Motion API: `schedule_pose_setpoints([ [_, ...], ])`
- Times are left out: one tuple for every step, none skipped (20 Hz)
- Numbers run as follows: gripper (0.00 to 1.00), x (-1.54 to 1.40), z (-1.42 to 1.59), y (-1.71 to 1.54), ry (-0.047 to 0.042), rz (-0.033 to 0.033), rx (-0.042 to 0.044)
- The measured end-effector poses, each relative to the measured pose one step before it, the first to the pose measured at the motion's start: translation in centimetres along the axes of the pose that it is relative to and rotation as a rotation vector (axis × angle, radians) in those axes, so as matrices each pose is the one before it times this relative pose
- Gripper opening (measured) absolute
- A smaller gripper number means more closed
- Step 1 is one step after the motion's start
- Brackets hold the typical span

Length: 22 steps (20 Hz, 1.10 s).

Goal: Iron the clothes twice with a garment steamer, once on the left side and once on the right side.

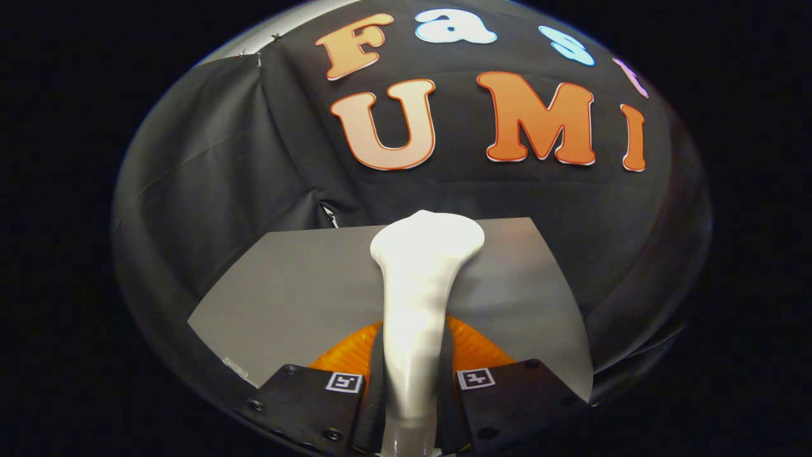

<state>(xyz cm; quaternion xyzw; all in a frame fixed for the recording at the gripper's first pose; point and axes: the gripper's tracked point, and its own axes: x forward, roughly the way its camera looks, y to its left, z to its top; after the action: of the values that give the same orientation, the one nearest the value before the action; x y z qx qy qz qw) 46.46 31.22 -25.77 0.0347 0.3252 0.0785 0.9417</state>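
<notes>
My gripper is clamped on the white garment steamer, head at twelve o'clock over the grey surface; the smooth handle could slip or twist.

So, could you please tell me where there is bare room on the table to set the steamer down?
The grey table lies bare on both sides of the white steamer, out to the black cloth wall. The crowded spot is the middle, where the claw is shut on the steamer.
</notes>
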Motion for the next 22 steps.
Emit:
schedule_pose_setpoints([
  [0.40, -1.071, 0.541, -0.153, -0.03777, -0.00241, -0.03431],
  [0.40, -1.301, 0.296, -0.057, -0.03398, 0.00052, -0.03312],
  [0.40, -1.687, 0.481, 0.313, -0.03383, 0.01500, -0.02001],
  [0.40, -1.833, 0.497, 0.604, -0.02718, 0.02830, -0.00960],
  [0.40, -2.115, 0.453, 0.653, -0.02538, 0.03396, -0.00118],
  [0.40, -2.025, 0.811, 0.566, -0.02782, 0.02921, 0.00404],
  [0.40, -2.175, 0.924, 0.214, -0.02314, 0.02460, -0.00258],
  [0.40, -1.947, 0.821, 0.395, -0.02792, 0.02284, -0.00596],
  [0.40, -2.009, 0.587, 0.451, -0.02187, 0.02251, -0.00698],
  [0.40, -1.979, 0.730, 0.426, -0.02432, 0.02060, -0.00225],
  [0.40, -1.979, 0.667, 0.330, -0.02316, 0.01583, -0.00319],
  [0.40, -1.806, 0.692, 0.189, -0.02073, 0.01069, -0.00562],
  [0.39, -2.128, 0.809, 0.170, -0.02235, 0.00826, -0.00529],
  [0.39, -1.797, 0.572, -0.070, -0.01963, 0.00641, -0.00524],
  [0.39, -1.906, 0.514, -0.160, -0.02242, 0.00279, -0.00742],
  [0.39, -1.738, 0.735, -0.247, -0.02637, -0.00076, -0.01217],
  [0.39, -1.918, 0.852, -0.303, -0.02673, -0.00422, -0.01474],
  [0.39, -1.799, 0.785, -0.454, -0.02420, -0.00724, -0.01481],
  [0.39, -1.812, 0.707, -0.781, -0.02247, -0.01431, -0.01007],
  [0.39, -1.660, 0.511, -0.846, -0.01995, -0.01750, -0.01014],
  [0.39, -1.622, 0.462, -0.986, -0.01695, -0.01795, -0.00777],
  [0.40, -1.242, 0.361, -0.914, -0.01137, -0.01827, -0.00412],
])
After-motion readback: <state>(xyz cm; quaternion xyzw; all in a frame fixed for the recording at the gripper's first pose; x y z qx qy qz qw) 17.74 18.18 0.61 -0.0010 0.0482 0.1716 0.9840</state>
